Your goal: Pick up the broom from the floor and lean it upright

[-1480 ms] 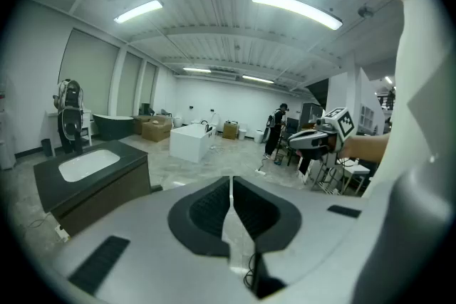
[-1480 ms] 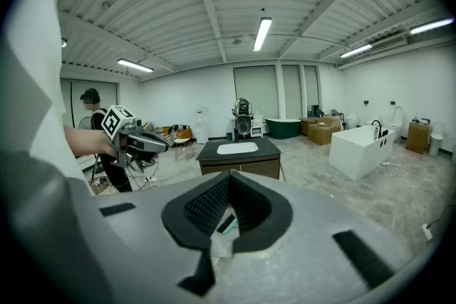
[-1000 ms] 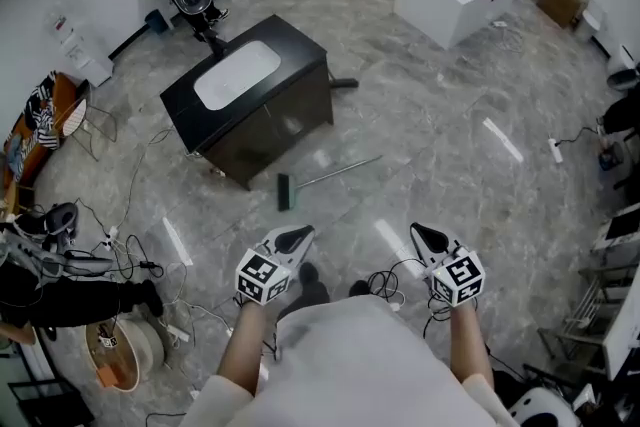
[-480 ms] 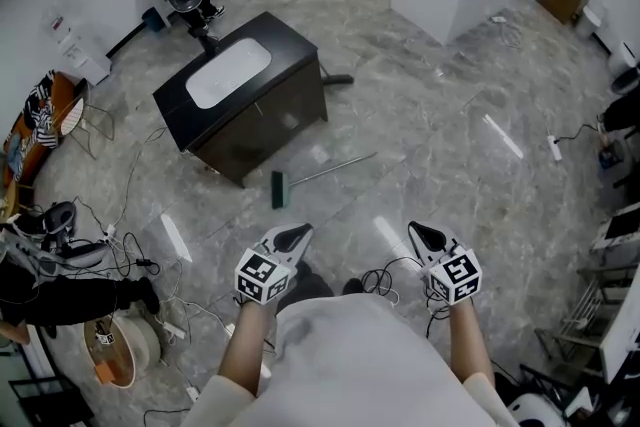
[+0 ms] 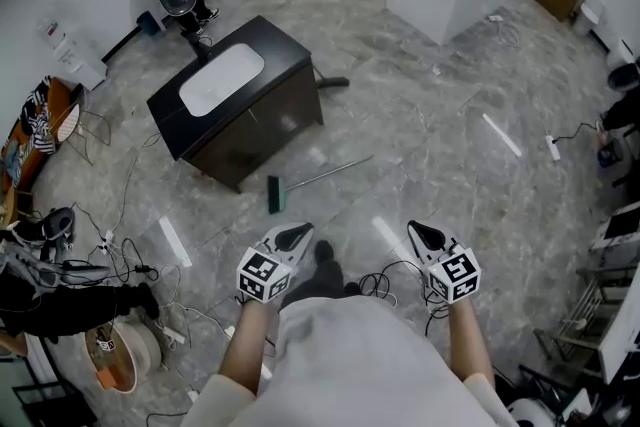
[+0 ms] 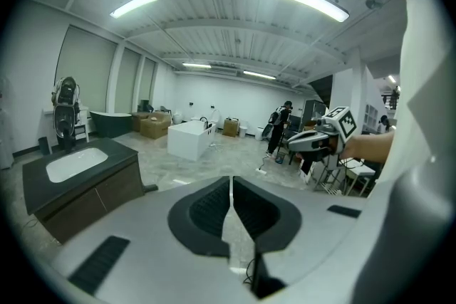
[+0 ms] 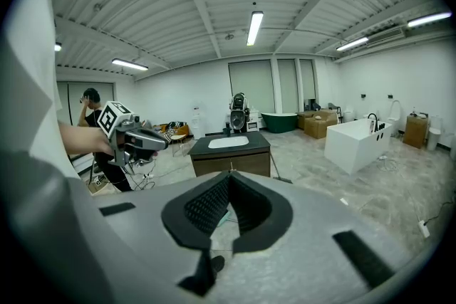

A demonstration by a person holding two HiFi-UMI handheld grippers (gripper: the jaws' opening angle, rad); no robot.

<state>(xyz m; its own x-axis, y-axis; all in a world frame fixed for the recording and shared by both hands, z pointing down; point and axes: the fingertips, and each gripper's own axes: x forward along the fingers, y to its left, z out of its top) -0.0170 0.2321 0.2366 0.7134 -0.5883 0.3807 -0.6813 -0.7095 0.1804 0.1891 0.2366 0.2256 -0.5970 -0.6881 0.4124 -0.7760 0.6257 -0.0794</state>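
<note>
Currently I read the grey marble floor as the work surface, with the black vanity cabinet standing ahead and to the left. The broom lies flat on the floor just in front of that cabinet, apart from both claws. Its long axis runs diagonally in the head view: dark head low and left, handle tip up and right. I judge the left gripper the nearer, just behind the head; the right gripper sits back from the handle end. Both claws have jaws closed tip to tip on nothing, so I must open one before reaching forward and down
</note>
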